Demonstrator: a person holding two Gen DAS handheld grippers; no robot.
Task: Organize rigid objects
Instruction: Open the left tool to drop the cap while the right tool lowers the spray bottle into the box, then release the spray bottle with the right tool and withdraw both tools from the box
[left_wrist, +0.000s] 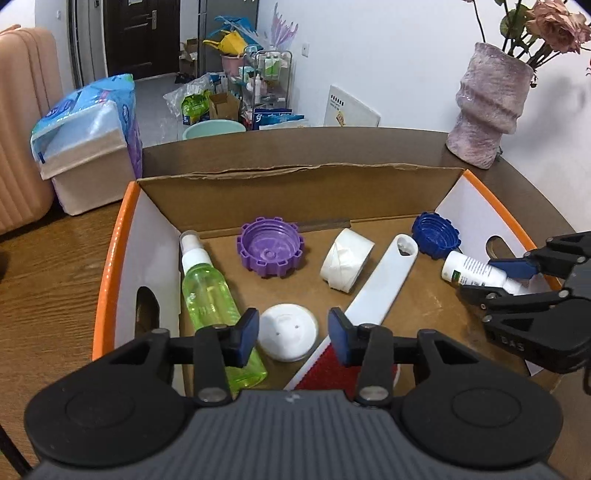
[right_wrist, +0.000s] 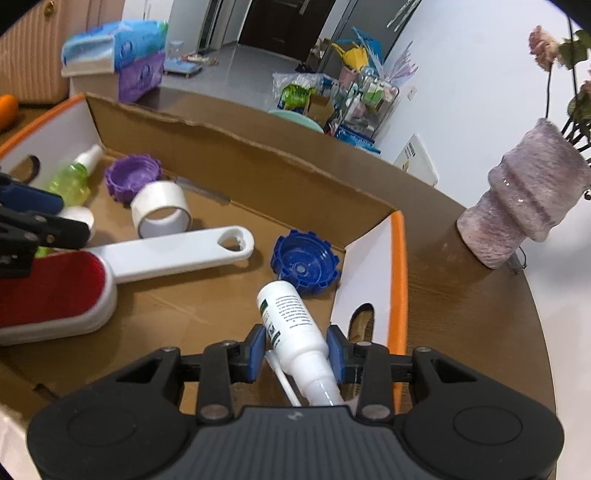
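Observation:
An open cardboard box (left_wrist: 243, 206) with orange rims holds a green spray bottle (left_wrist: 210, 295), a purple cap (left_wrist: 271, 245), a white tape roll (left_wrist: 345, 264), a white-handled red lint brush (left_wrist: 376, 288), a white round lid (left_wrist: 288, 330) and a blue cap (left_wrist: 436, 234). My left gripper (left_wrist: 293, 334) is open and empty over the white lid. My right gripper (right_wrist: 297, 352) is shut on a white spray bottle (right_wrist: 291, 321), low inside the box's right end by the blue cap (right_wrist: 304, 260). The right gripper also shows in the left wrist view (left_wrist: 517, 277).
A pink ribbed vase (left_wrist: 487, 107) with flowers stands on the brown round table (right_wrist: 480, 314) right of the box. A tissue pack on a white box (left_wrist: 92, 144) sits at the left. Clutter lies on the floor behind.

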